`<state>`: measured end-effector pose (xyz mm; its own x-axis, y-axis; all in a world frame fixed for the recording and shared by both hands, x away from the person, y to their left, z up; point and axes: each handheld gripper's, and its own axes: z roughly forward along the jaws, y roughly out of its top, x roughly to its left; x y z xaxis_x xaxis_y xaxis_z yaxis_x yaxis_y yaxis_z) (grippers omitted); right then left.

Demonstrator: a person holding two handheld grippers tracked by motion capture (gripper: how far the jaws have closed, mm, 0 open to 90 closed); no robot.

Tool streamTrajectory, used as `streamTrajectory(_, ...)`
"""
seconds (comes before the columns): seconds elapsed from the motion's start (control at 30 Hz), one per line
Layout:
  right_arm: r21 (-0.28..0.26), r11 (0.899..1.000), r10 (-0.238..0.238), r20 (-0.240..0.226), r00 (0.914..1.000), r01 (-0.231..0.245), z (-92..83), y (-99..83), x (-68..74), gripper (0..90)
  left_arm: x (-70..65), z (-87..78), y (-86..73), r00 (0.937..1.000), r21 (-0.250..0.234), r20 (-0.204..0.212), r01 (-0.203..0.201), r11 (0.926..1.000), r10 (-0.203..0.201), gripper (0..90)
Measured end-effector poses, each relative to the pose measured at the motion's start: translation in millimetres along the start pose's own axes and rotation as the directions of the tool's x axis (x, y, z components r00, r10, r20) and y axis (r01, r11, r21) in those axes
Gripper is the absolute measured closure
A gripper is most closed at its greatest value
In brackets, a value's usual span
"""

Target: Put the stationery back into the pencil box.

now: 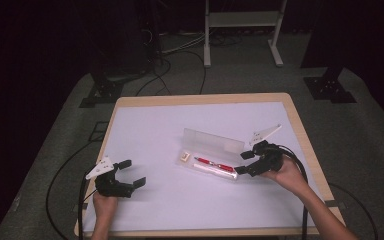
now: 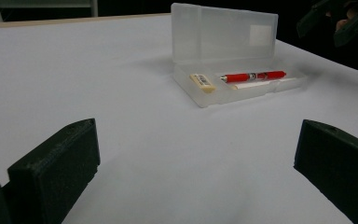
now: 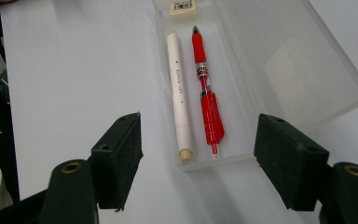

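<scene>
A: Start at the right gripper (image 1: 244, 166). How do its jaws stand?

B: Wide apart, nothing pressed between them. In the right gripper view they straddle the near end of the clear plastic case (image 3: 242, 121), one jaw outside each long edge. Whether the pads brush the case wall I can't quite tell from that angle; they look just clear of it.

A: And what lies in the case?

B: A red pen (image 3: 206, 100) and a white pen (image 3: 178, 91) side by side along its length, with a small eraser (image 3: 183, 5) at the far end. The lid (image 1: 213, 140) stands open, tilted up behind the tray.

A: Where is the case on the table (image 1: 150, 125)?

B: Right of centre on the white surface, its end just beside the right gripper.

A: And the left gripper (image 1: 130, 173)?

B: Also wide open and empty, hovering over bare table near the front left, well apart from the case. In the left gripper view the case (image 2: 223, 70) sits farther off, between its two jaws.
</scene>
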<state>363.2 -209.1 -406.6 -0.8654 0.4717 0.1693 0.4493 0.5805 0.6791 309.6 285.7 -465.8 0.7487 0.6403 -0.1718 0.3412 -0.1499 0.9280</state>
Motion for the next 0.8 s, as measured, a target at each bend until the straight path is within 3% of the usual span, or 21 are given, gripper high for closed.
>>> streamTrajectory(0.8, -0.025, 0.999, 0.041, 0.009, 0.9991, -0.041, -11.5, -27.2, -3.3, 30.8, -0.5, 0.3, 0.2, 1.0000, 0.007, -0.003, -0.001, 1.0000, 0.001, 0.0)
